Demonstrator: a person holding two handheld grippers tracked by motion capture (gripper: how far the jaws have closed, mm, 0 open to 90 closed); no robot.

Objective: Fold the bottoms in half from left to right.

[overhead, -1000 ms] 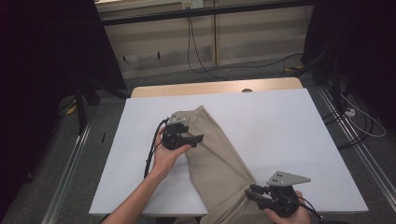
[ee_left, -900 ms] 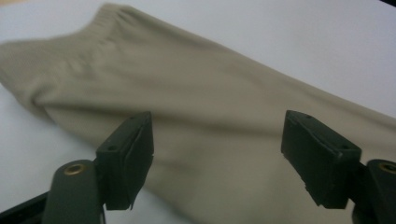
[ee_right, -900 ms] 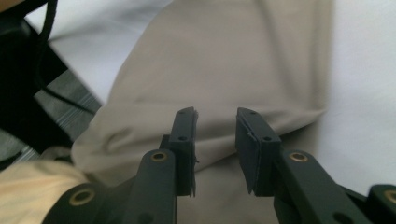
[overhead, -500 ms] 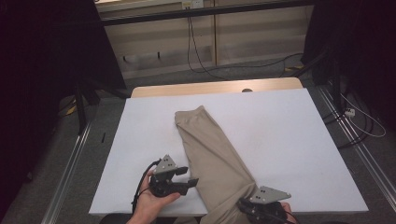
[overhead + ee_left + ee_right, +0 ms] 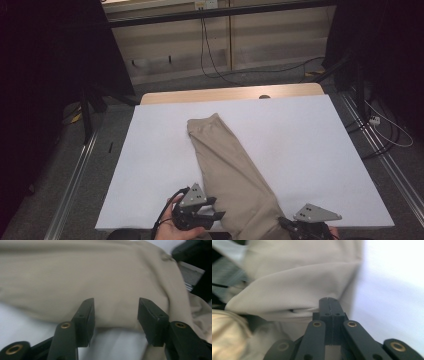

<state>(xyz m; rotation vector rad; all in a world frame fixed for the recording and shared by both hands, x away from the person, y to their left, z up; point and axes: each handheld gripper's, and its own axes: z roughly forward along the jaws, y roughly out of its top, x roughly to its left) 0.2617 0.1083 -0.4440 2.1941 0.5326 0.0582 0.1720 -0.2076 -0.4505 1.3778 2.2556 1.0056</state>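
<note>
White table [image 5: 320, 150]: right gripper [image 5: 329, 305] jaws pinched on beige trousers [image 5: 230, 170], left gripper [image 5: 116, 315] jaws (closing) apart around their edge.

The folded trousers [image 5: 227, 165] are plain beige, with no pattern, on a white table cover [image 5: 310, 150]. At six o'clock, both grippers are black with grey plates.

trousers [image 5: 227, 167]: diagonal on table [image 5: 320, 150] | left gripper [image 5: 212, 216]: beside | right gripper [image 5: 290, 226]: on hem
</note>
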